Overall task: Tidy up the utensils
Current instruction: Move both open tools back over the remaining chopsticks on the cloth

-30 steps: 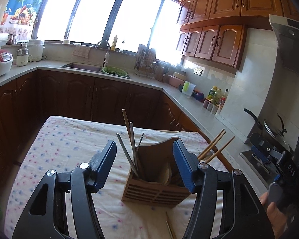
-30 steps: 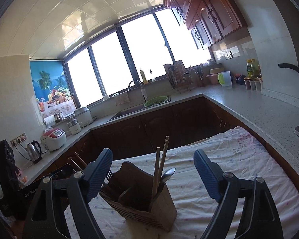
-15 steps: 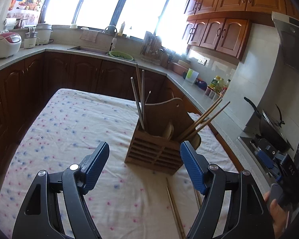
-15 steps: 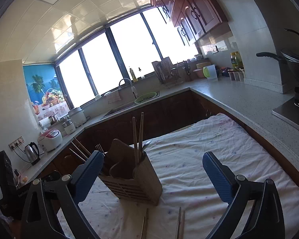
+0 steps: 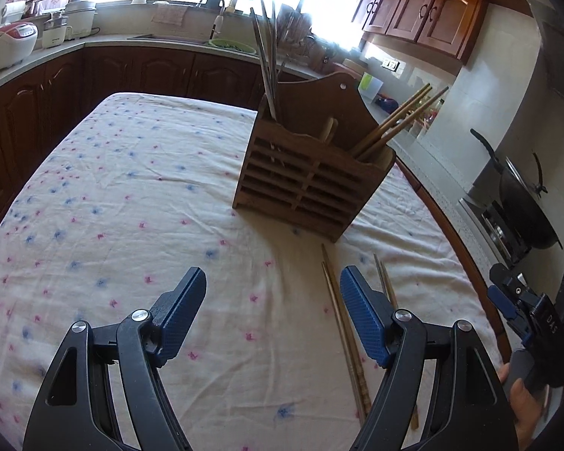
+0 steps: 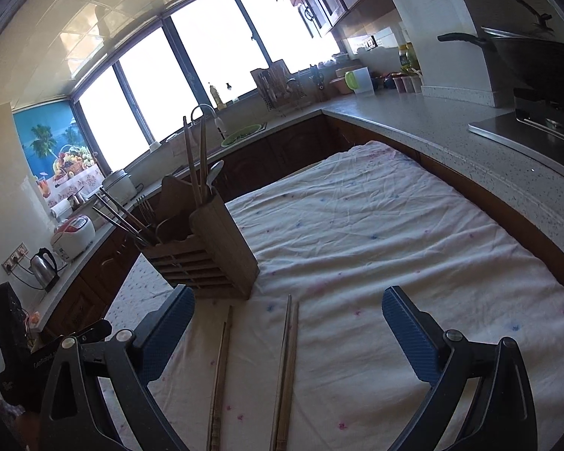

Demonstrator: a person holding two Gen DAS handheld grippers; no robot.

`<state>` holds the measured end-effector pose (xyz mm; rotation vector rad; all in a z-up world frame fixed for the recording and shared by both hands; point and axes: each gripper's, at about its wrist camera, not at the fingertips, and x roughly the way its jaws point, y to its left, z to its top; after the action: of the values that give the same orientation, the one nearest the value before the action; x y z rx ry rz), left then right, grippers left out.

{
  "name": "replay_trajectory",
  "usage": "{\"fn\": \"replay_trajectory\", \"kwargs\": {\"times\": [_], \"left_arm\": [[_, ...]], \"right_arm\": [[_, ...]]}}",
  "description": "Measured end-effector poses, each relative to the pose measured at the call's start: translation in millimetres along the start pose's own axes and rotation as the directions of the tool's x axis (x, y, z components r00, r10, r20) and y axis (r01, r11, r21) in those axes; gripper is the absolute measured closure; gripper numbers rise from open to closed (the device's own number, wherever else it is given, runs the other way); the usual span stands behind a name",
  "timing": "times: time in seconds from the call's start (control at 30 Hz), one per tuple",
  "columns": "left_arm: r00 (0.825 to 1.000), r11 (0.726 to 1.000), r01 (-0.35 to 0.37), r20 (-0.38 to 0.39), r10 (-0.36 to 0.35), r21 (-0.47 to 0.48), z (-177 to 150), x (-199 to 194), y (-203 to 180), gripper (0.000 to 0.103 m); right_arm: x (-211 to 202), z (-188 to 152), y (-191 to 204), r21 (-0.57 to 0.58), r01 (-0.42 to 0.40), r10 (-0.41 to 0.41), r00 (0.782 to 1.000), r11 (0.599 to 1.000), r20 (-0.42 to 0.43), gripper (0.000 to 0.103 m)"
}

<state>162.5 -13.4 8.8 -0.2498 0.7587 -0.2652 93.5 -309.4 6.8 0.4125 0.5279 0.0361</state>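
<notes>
A slatted wooden utensil holder [image 5: 308,180] stands on the cloth-covered table [image 5: 112,195], with metal chopsticks [image 5: 267,49] in its left compartment and wooden chopsticks [image 5: 398,120] in its right. It also shows in the right wrist view [image 6: 206,251]. Two pairs of wooden chopsticks lie on the cloth in front of it: one pair [image 5: 342,323] [image 6: 220,372] and another pair [image 5: 385,282] [image 6: 287,368]. My left gripper [image 5: 272,308] is open and empty above the cloth, left of the loose chopsticks. My right gripper [image 6: 287,327] is open and empty above them.
Kitchen counters [image 6: 432,120] wrap the table at the back and right. A wok [image 5: 522,203] sits on a stove at the right. A rice cooker [image 5: 7,45] and kettle [image 6: 43,267] stand on the left counter. The other hand-held gripper [image 5: 537,323] shows at the right edge.
Both grippers have pulled back from the holder and tilted downward. The loose chopsticks on the cloth have come into full view. Both stayed open.
</notes>
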Motion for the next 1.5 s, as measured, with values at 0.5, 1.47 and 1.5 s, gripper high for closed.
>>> {"fn": "replay_trajectory", "kwargs": {"times": [0.5, 1.47, 1.5], "left_arm": [[0.996, 0.998, -0.005, -0.09, 0.01, 0.055, -15.1, 24.0, -16.1, 0.028], [0.982, 0.986, 0.042, -0.189, -0.01, 0.162, 10.3, 88.8, -54.9, 0.028], [0.981, 0.984, 0.046, -0.195, -0.011, 0.174, 11.6, 92.6, -58.7, 0.029]], "right_arm": [[12.0, -14.4, 2.9, -0.056, 0.017, -0.021, 0.998, 0.998, -0.066, 0.005], [101.4, -37.6, 22.8, -0.257, 0.056, -0.142, 0.932, 0.965, -0.332, 0.083], [100.7, -37.0, 21.5, -0.256, 0.053, -0.14, 0.932, 0.965, -0.333, 0.084]]}}
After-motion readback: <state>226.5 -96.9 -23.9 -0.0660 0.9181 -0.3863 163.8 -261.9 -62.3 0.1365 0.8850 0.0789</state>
